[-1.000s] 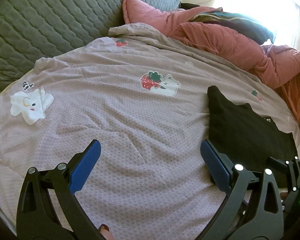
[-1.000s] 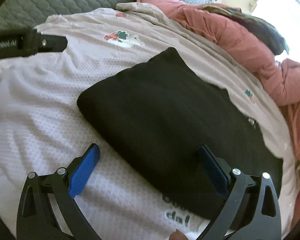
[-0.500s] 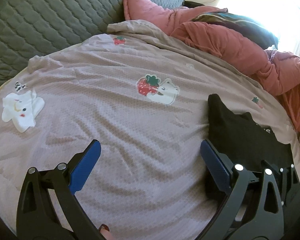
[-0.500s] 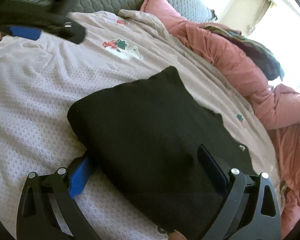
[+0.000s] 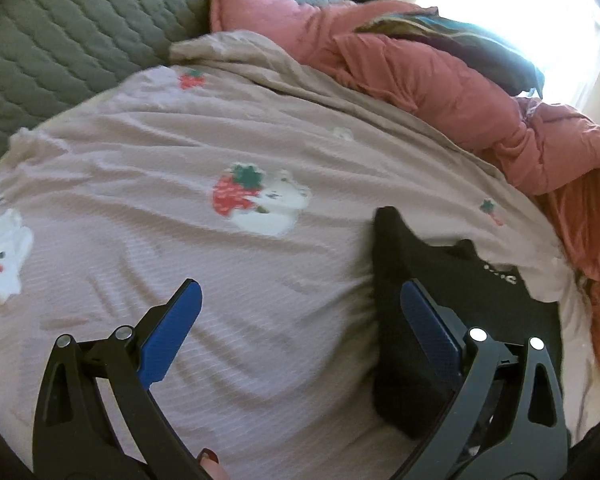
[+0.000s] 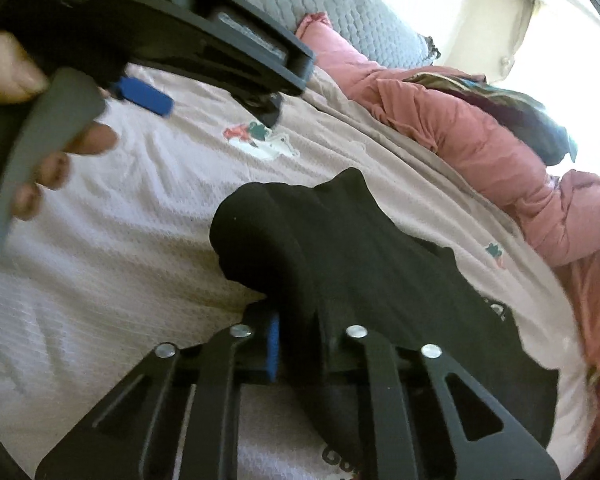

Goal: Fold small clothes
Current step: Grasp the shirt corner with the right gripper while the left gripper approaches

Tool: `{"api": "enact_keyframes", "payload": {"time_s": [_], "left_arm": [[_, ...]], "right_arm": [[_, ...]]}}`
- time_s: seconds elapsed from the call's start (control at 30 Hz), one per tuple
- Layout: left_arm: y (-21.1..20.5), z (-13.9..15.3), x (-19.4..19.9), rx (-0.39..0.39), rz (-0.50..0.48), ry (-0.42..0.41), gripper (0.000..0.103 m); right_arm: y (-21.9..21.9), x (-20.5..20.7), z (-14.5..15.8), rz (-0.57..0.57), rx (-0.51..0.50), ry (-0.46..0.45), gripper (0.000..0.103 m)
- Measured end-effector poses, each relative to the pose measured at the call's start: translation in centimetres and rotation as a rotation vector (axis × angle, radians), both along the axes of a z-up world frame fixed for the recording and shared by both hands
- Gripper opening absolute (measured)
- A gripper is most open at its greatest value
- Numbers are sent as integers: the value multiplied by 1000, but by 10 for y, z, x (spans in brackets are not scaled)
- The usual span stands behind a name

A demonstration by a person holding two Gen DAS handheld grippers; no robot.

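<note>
A black folded garment lies on the pink bedspread. My right gripper is shut on the garment's near edge, and the cloth bunches up between the jaws. In the left wrist view the garment lies at the right. My left gripper is open and empty; its right finger sits over the garment's left edge and its left finger over bare bedspread. The left gripper also shows at the top left of the right wrist view, held in a hand.
A rumpled pink duvet with a dark pillow lies along the far right of the bed. A grey quilted headboard stands at the back left. Strawberry and animal prints mark the bedspread.
My right gripper has shut on the garment's near edge, bunching the cloth. My left gripper has moved right, up to the garment's left edge, still open.
</note>
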State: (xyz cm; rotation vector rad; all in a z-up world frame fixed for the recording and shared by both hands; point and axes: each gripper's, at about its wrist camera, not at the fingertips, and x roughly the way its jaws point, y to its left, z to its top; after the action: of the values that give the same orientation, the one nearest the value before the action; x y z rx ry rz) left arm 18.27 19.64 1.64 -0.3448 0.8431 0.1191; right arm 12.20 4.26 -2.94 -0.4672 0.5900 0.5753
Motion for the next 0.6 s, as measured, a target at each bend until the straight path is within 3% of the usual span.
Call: {"api": "enact_keyframes", "payload": {"time_s": [0.1, 0.2, 0.27, 0.5, 0.6], "left_arm": [[-4, -1, 19, -96, -41, 17, 93], [-5, -9, 46, -290, -89, 52, 93], [-6, -15, 58, -374, -93, 69, 93], [-27, -38, 75, -344, -152, 107, 93], [-27, -50, 77, -383, -179, 130, 93]], "right_arm": [[-17, 8, 6, -10, 110, 76, 9], [-31, 14, 10, -31, 200, 136, 8], [-35, 13, 11, -40, 225, 144, 8], [-42, 8, 13, -55, 260, 145, 8], [-44, 7, 14, -60, 271, 146, 8]]}}
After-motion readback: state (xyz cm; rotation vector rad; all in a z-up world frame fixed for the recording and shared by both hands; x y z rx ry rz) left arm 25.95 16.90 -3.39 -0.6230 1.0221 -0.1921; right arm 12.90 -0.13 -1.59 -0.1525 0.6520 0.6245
